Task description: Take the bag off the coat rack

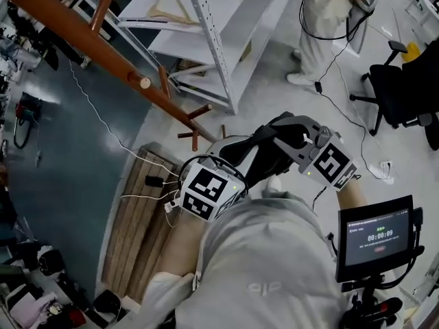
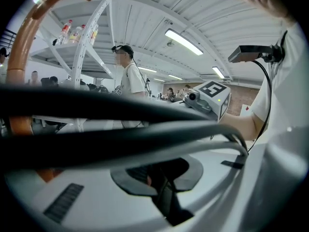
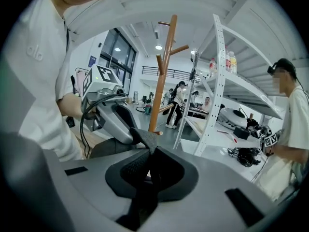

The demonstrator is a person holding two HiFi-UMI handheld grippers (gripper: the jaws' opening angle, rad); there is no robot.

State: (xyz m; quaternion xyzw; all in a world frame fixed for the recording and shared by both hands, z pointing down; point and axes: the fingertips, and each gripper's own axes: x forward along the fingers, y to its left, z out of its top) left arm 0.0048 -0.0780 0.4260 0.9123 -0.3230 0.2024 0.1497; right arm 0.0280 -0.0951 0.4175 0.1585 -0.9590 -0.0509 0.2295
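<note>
The wooden coat rack (image 1: 103, 46) slants across the head view's upper left, its pegs bare; it also shows as a brown pole (image 3: 161, 76) in the right gripper view and at the left edge (image 2: 19, 71) of the left gripper view. A black bag (image 1: 250, 153) hangs in front of my chest between both grippers, clear of the rack. My left gripper (image 1: 230, 173) is shut on black bag material (image 2: 164, 178), and dark straps (image 2: 120, 110) cross close to its camera. My right gripper (image 1: 281, 139) is shut on a fold of black fabric (image 3: 145, 141).
A white metal shelf unit (image 1: 206, 33) stands behind the rack. A person in white (image 1: 329, 19) is at the top right, beside a black office chair (image 1: 401, 91). A small screen (image 1: 377, 235) sits at my right. Wooden boards (image 1: 137, 232) and cables (image 1: 103, 122) lie on the floor.
</note>
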